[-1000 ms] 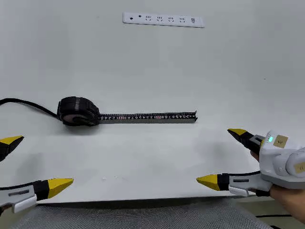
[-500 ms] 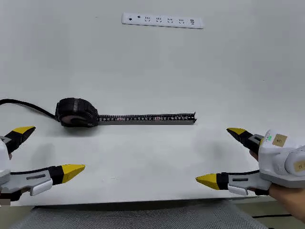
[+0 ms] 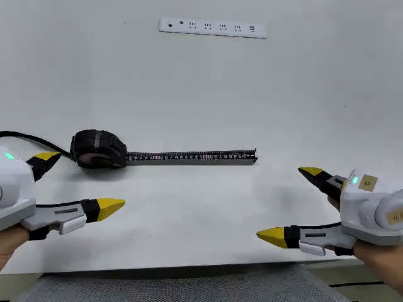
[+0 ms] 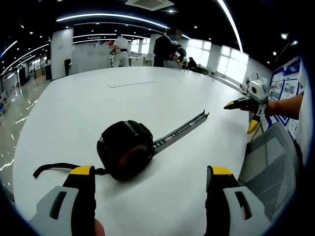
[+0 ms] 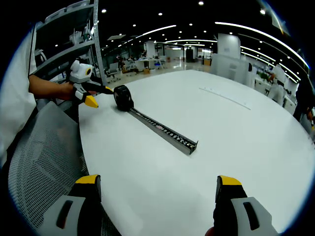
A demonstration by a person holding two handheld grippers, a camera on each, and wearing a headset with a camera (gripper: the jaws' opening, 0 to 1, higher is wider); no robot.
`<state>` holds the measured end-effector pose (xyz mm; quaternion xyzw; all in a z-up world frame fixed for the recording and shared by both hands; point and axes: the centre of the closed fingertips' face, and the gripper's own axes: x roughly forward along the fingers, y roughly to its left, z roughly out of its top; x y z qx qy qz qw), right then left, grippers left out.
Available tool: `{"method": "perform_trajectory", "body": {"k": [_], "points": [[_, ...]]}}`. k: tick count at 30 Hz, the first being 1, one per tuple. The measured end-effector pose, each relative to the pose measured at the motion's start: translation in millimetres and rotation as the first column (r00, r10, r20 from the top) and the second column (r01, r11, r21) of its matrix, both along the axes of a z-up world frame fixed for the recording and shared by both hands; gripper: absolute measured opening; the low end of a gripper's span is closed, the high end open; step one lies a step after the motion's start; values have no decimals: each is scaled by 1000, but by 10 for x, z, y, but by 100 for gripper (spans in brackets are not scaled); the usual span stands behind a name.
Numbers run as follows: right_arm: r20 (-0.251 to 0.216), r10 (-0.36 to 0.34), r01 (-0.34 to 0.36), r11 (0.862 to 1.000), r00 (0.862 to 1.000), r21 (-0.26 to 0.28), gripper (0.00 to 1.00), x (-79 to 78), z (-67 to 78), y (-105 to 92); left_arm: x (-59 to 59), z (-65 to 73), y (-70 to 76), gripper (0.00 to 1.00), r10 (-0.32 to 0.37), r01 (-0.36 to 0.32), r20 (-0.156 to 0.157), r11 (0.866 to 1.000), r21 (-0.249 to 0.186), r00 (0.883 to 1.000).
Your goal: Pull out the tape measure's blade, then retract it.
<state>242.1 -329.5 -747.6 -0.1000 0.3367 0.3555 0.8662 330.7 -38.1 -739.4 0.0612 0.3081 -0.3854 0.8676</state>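
A black tape measure (image 3: 97,149) lies on the white table (image 3: 201,94), its blade (image 3: 189,155) drawn out to the right and ending in a hook (image 3: 254,153). A black wrist strap (image 3: 28,136) trails off to the left. My left gripper (image 3: 82,182) is open just in front and left of the case (image 4: 125,149), not touching it. My right gripper (image 3: 293,204) is open near the table's front right, short of the blade's tip (image 5: 193,146). The case (image 5: 123,97) and the left gripper (image 5: 88,91) also appear in the right gripper view.
A white power strip (image 3: 211,27) lies at the far side of the table. A grey mesh chair back (image 3: 182,286) sits against the near edge. People stand far behind the table (image 4: 167,46) in the left gripper view.
My left gripper has moved up and to the right, closer to the tape measure's case. The right gripper has barely moved. The tape and blade lie as before.
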Motion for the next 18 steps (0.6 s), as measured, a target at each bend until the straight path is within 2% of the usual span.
{"method": "perform_trajectory", "body": {"k": [10,18], "points": [[-2,-15,15,1000,1000,13,96,1,-2,-12,114,6,-96,90,-1,2,6,1000,-12,1000],[1,-18,18,1000,1000,15,95,9,1,-18,140,-7,-125,89,9,-9,9,1000,-3,1000]]}}
